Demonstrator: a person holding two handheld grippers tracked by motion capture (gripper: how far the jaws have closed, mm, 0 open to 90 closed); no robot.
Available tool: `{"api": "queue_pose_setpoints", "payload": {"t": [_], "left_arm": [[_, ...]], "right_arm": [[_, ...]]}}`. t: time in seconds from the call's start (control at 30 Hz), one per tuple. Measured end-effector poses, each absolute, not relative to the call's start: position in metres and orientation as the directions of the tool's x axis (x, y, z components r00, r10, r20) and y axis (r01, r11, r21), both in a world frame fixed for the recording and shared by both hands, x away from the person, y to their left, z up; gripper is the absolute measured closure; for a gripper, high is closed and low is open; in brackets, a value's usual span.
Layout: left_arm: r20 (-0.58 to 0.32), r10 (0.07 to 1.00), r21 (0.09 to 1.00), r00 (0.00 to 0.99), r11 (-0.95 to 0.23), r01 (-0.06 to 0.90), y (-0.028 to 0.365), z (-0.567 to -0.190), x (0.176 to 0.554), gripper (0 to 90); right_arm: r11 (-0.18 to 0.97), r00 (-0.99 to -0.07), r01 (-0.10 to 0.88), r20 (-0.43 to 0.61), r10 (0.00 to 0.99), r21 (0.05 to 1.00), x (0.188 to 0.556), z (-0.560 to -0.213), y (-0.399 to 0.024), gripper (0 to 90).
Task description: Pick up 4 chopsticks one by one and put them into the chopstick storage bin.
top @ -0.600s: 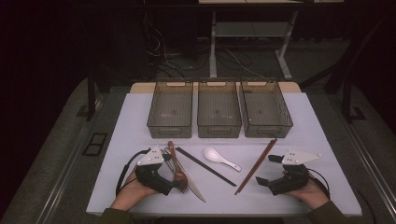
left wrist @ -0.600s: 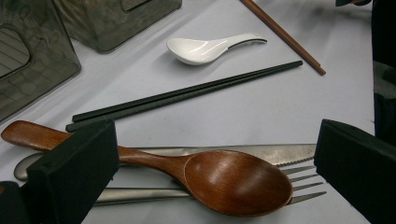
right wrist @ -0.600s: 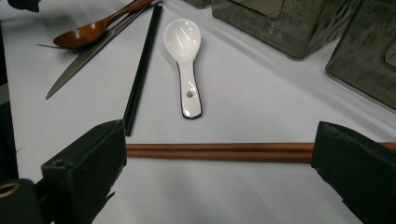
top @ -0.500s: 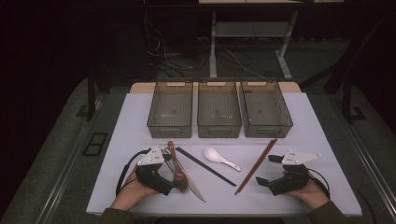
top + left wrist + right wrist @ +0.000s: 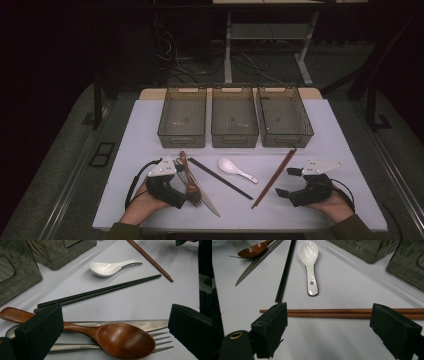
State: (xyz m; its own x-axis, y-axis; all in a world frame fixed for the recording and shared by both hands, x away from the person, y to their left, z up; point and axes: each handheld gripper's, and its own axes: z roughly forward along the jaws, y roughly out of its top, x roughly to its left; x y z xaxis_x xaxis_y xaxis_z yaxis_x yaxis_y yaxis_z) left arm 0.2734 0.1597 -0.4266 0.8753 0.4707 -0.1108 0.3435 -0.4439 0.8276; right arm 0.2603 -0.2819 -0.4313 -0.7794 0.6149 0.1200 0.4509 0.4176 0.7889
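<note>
I rest both hands at the bottom edge of the high view, on the white table. My left gripper sits at lower left with its jaws spread wide and nothing gripped. Between them, in the left gripper view, lies the wooden spoon, stacked on the fork and the table knife, so one closing would meet the spoon first. My right gripper sits at lower right, jaws also wide and empty, facing the brown chopsticks, which run across the lower middle of the right gripper view, just past the jaw tips and not touched.

The black chopsticks and the white ceramic spoon lie in the centre of the high view, apart from both grippers. The three smoky plastic bins stand in a row above them, all apparently empty; I judge they are meant for sorting the cutlery by kind.

Compared with the earlier high views, nothing has shifted: both hands and every utensil lie where they were.
</note>
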Motion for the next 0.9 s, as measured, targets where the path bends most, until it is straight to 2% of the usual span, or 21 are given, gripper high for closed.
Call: {"api": "queue_pose_setpoints", "payload": {"t": [0.1, 0.13, 0.17, 0.2, 0.3, 0.43, 0.47, 0.5, 0.57, 0.6, 0.7, 0.73, 0.9], "left_arm": [[-0.113, 0.471, 0.827, 0.875, -0.443, 0.345, 0.160, -0.427, 0.273, 0.0], [-0.113, 0.471, 0.827, 0.875, -0.444, 0.345, 0.160, -0.427, 0.273, 0.0], [-0.113, 0.470, 0.827, 0.875, -0.444, 0.345, 0.160, -0.427, 0.273, 0.0], [-0.114, 0.470, 0.827, 0.875, -0.444, 0.346, 0.160, -0.427, 0.273, 0.0], [-0.116, 0.467, 0.825, 0.877, -0.446, 0.346, 0.160, -0.427, 0.274, 0.0], [-0.120, 0.467, 0.826, 0.876, -0.443, 0.349, 0.159, -0.428, 0.274, 0.0], [-0.124, 0.469, 0.825, 0.875, -0.441, 0.353, 0.159, -0.428, 0.274, 0.0], [-0.123, 0.469, 0.824, 0.874, -0.442, 0.354, 0.159, -0.428, 0.274, 0.0], [-0.123, 0.470, 0.823, 0.874, -0.443, 0.354, 0.159, -0.428, 0.274, 0.0], [-0.123, 0.470, 0.823, 0.874, -0.443, 0.354, 0.159, -0.428, 0.274, 0.0], [-0.121, 0.469, 0.823, 0.875, -0.445, 0.353, 0.158, -0.428, 0.274, 0.0], [-0.122, 0.469, 0.822, 0.875, -0.446, 0.354, 0.158, -0.428, 0.274, 0.0], [-0.121, 0.469, 0.821, 0.875, -0.448, 0.354, 0.158, -0.428, 0.274, 0.0]], "right_arm": [[0.426, -0.777, 0.456, 0.115, 0.619, 0.781, 0.262, -0.429, -0.282, 19.8], [0.424, -0.770, 0.464, 0.118, 0.627, 0.778, 0.264, -0.428, -0.282, 24.1], [0.424, -0.770, 0.464, 0.118, 0.627, 0.778, 0.264, -0.428, -0.282, 24.1], [0.419, -0.762, 0.472, 0.121, 0.636, 0.775, 0.266, -0.427, -0.283, 29.5], [0.419, -0.753, 0.488, 0.128, 0.645, 0.766, 0.268, -0.427, -0.284, 33.6], [0.413, -0.739, 0.507, 0.134, 0.661, 0.757, 0.274, -0.425, -0.285, 46.4], [0.413, -0.739, 0.507, 0.134, 0.661, 0.757, 0.274, -0.425, -0.285, 46.4], [0.410, -0.732, 0.515, 0.136, 0.668, 0.753, 0.277, -0.425, -0.287, 51.4], [0.406, -0.725, 0.522, 0.139, 0.674, 0.750, 0.278, -0.424, -0.287, 53.9], [0.403, -0.717, 0.528, 0.138, 0.683, 0.748, 0.281, -0.424, -0.289, 59.1], [0.397, -0.709, 0.540, 0.148, 0.690, 0.742, 0.284, -0.425, -0.290, 63.9], [0.387, -0.700, 0.553, 0.160, 0.696, 0.738, 0.287, -0.425, -0.291, 68.8], [0.391, -0.687, 0.555, 0.140, 0.713, 0.734, 0.299, -0.423, -0.293, 77.8]]}}
